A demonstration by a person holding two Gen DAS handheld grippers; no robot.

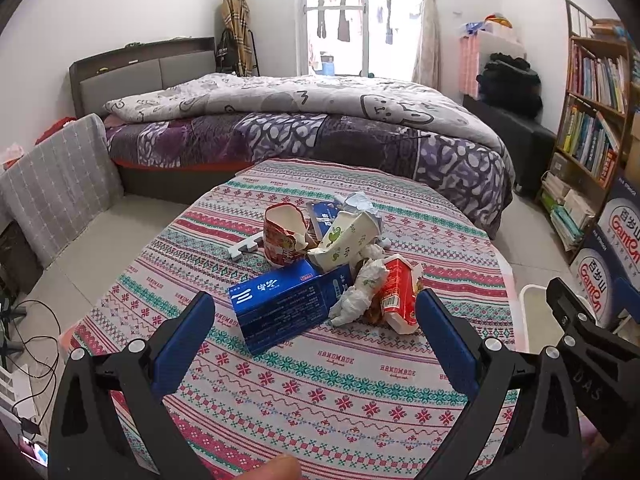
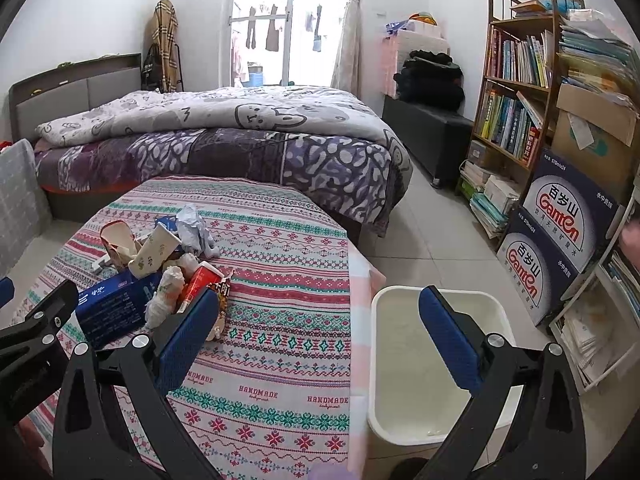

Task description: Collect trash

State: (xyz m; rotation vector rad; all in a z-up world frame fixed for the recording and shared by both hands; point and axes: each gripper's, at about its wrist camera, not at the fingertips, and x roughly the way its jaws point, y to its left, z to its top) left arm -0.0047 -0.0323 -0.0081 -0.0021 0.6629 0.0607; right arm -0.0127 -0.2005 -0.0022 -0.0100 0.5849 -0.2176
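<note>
A pile of trash lies on the round table's patterned cloth [image 1: 320, 392]: a blue box [image 1: 280, 304], a torn red cup [image 1: 282, 236], a white cup with green leaves [image 1: 348, 240], crumpled tissue [image 1: 360, 292], a red carton [image 1: 400, 296] and crumpled grey paper [image 1: 360, 202]. My left gripper [image 1: 314, 304] is open, just short of the blue box and holding nothing. My right gripper [image 2: 320, 300] is open and empty, its left finger beside the pile's right edge, its right finger above a white bin [image 2: 400, 340]. The bin looks empty.
The bin stands on the floor at the table's right edge. Beyond the table is a bed [image 2: 224, 140]. A bookshelf [image 2: 516, 92] and stacked water cartons [image 2: 560, 216] line the right wall. Cables [image 1: 36, 344] lie on the floor at left.
</note>
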